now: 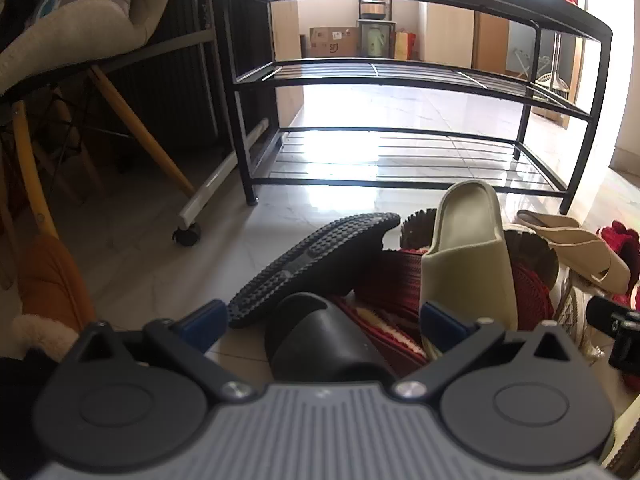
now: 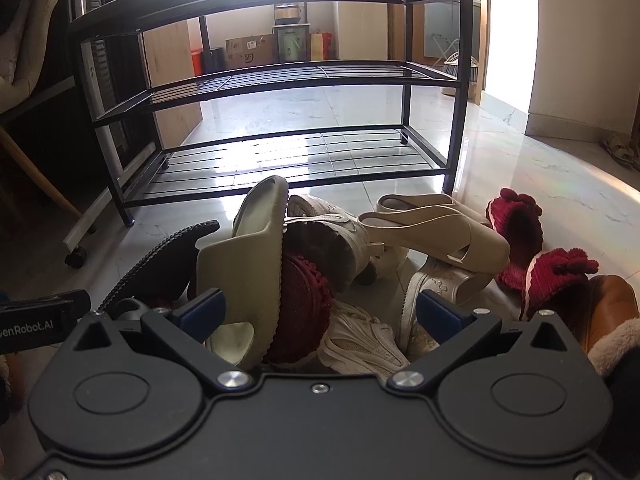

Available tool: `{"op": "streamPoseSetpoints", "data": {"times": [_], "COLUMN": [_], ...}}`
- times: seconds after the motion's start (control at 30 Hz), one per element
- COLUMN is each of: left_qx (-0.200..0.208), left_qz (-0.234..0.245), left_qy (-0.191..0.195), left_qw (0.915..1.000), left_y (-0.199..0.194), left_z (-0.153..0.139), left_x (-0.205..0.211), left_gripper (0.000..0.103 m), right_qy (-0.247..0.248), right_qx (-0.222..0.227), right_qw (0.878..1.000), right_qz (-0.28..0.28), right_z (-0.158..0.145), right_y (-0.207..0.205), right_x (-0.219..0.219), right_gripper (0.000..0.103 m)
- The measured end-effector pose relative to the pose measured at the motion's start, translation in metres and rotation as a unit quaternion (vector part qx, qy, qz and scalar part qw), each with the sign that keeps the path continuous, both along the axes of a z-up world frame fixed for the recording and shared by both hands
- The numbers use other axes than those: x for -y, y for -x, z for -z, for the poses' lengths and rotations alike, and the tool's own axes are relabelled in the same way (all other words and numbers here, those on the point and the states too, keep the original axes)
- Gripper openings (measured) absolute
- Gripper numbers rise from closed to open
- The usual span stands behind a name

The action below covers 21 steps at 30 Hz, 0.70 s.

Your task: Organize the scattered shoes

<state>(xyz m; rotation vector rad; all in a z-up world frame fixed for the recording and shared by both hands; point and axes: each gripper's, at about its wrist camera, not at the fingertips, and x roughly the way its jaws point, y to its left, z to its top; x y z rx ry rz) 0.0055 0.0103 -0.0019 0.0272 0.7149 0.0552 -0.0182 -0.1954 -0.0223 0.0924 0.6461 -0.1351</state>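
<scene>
Two pairs of tongs hang low over a heap of shoes on the glossy tiled floor [image 2: 520,152], the left tongs [image 1: 324,316] and the right tongs [image 2: 318,310] both spread wide, blue pads holding nothing. Nearest the left tongs, a black slide [image 1: 320,340] sits partly hidden behind the tool body; its mate [image 1: 312,256] lies sole-up, long axis slanting up to the right. A beige foam slide [image 1: 468,256] stands on edge, toe pointing toward the rack. Under it a dark red slipper [image 2: 300,300] is mostly covered. By the right tongs, white sneakers [image 2: 360,344] are cut off below. Beyond lie tan mules [image 2: 432,232] on their sides and red fuzzy slippers [image 2: 516,224]; a brown boot [image 2: 608,312] is cropped at the right edge. Farther off stands a black metal shoe rack [image 2: 280,76], its slatted shelves bare, with cardboard boxes [image 2: 248,52] blurred behind.
</scene>
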Motion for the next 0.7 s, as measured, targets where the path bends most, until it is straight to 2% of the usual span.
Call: {"op": "streamPoseSetpoints", "data": {"times": [0.57,0.7], "left_qx": [0.014,0.013], "left_qz": [-0.007,-0.006], "left_qy": [-0.018,-0.007], "left_qw": [0.9997,0.9999], "left_y": [0.002,0.002], "left_z": [-0.002,-0.006], "left_x": [0.000,-0.001], "left_gripper": [0.103,0.103], "right_qy": [0.001,0.003], "right_qx": [0.009,0.013], "right_qw": [1.000,1.000], "right_qz": [-0.002,-0.003], "right_z": [-0.005,-0.007], "right_y": [0.015,0.024], "right_x": [-0.010,-0.015], "right_gripper": [0.103,0.103]}}
